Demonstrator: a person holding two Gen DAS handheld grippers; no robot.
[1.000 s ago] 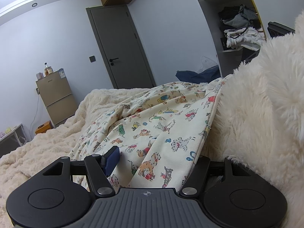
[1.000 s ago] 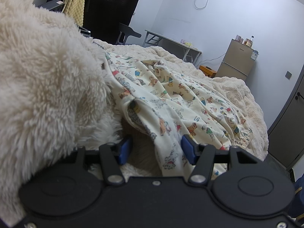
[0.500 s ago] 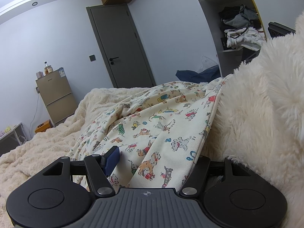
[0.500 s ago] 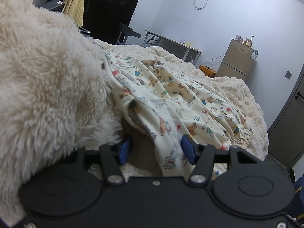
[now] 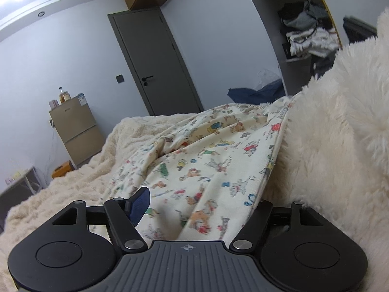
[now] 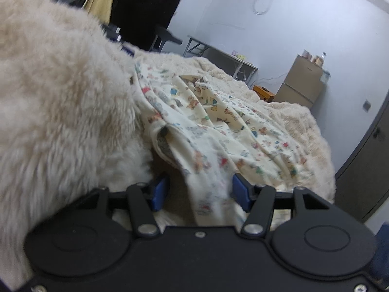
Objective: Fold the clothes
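- Low in the centre of both wrist views, the cream ribbed-cotton garment printed with small coloured cartoon animals (image 5: 206, 170) drapes over the fluffy beige plush blanket (image 5: 80, 189) and runs up towards the middle of each frame.
- Left gripper (image 5: 197, 209): its jaws are opening, with the garment's near hem lying between them; only the left-hand blue pad shows, standing clear of the cloth, while the other is hidden under the fabric.
- Right gripper (image 6: 198, 189): its jaws are opening too, and a hanging fold of the same garment sits between the two blue pads, nearer the right-hand one; neither pad appears to press on it.
- A long-haired white fur throw (image 6: 60, 102) fills the right edge of the left view and the left side of the right view, just beside the garment.
- Judged from this, the hem is being let down; doing it well likely means widening both pairs of jaws evenly, so no corner snags or drags the cloth towards the fur.
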